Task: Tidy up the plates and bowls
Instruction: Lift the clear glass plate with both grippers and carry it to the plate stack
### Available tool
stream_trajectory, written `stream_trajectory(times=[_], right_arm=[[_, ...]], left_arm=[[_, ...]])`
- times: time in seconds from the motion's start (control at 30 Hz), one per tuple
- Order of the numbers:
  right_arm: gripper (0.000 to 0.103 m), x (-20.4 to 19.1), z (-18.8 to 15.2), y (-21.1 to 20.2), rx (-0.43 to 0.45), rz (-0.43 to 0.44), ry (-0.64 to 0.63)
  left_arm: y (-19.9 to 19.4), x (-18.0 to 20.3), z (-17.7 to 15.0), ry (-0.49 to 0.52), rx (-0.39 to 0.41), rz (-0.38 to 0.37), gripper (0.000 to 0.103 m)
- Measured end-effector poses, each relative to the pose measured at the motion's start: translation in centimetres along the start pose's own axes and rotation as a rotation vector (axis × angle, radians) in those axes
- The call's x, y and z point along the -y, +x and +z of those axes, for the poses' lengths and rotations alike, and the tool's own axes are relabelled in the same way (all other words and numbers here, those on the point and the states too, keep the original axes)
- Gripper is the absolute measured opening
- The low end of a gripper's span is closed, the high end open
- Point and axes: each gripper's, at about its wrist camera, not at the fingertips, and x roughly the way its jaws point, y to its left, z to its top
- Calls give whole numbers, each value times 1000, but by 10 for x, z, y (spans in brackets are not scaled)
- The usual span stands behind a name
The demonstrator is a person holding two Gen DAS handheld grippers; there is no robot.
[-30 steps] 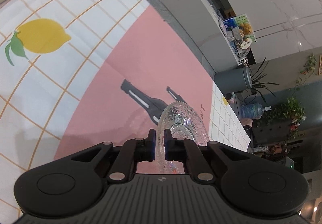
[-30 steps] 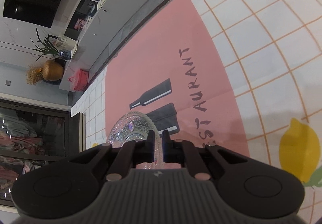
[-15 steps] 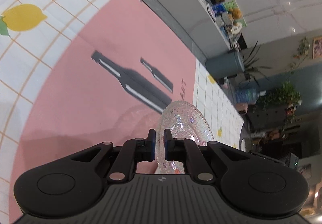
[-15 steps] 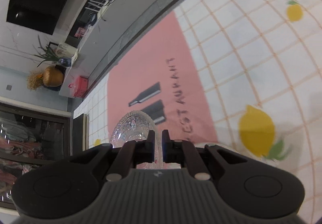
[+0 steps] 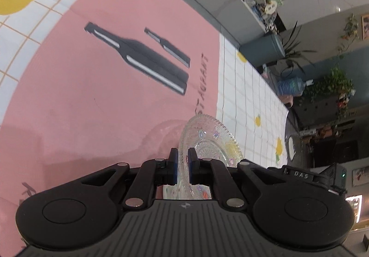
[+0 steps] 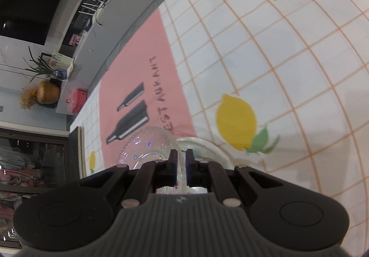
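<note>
My left gripper (image 5: 181, 160) is shut on the rim of a clear cut-glass plate (image 5: 212, 139) with small coloured flower marks, held tilted above the pink part of the tablecloth. My right gripper (image 6: 181, 160) is shut on the rim of a clear glass plate (image 6: 143, 148) seen edge-on to its left. A second clear glass rim (image 6: 205, 146), perhaps a bowl, shows just right of the right fingers; whether it touches the held plate I cannot tell.
The table carries a white grid cloth with lemons (image 6: 235, 121) and a pink panel with black bottle prints (image 5: 143, 61). A grey ledge (image 5: 196, 1) runs along the far table edge. Plants, a shelf and furniture stand beyond it.
Both grippers have lifted and drawn back with their plates, so more tablecloth shows. The second glass rim has come into the right wrist view.
</note>
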Motion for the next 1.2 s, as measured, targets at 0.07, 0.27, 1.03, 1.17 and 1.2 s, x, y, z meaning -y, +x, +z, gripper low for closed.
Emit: stream_trajectory(times=[0.07, 0.27, 1.03, 1.17, 1.2], right_arm=[[5, 5, -1, -2, -5, -2, 5], [5, 7, -3, -9, -5, -14, -14], [7, 1, -16, -5, -25, -131, -145], [7, -7, -18, -3, -20, -166, -196], [8, -9, -19, -3, -18, -176, -212]], left_arm=[[4, 0, -4, 7, -13, 14, 8], [9, 2, -15, 25, -31, 32, 8], [16, 30, -33, 257, -39, 165, 12], [17, 37, -37, 317, -42, 199, 13], [17, 40, -39, 339, -40, 211, 14]])
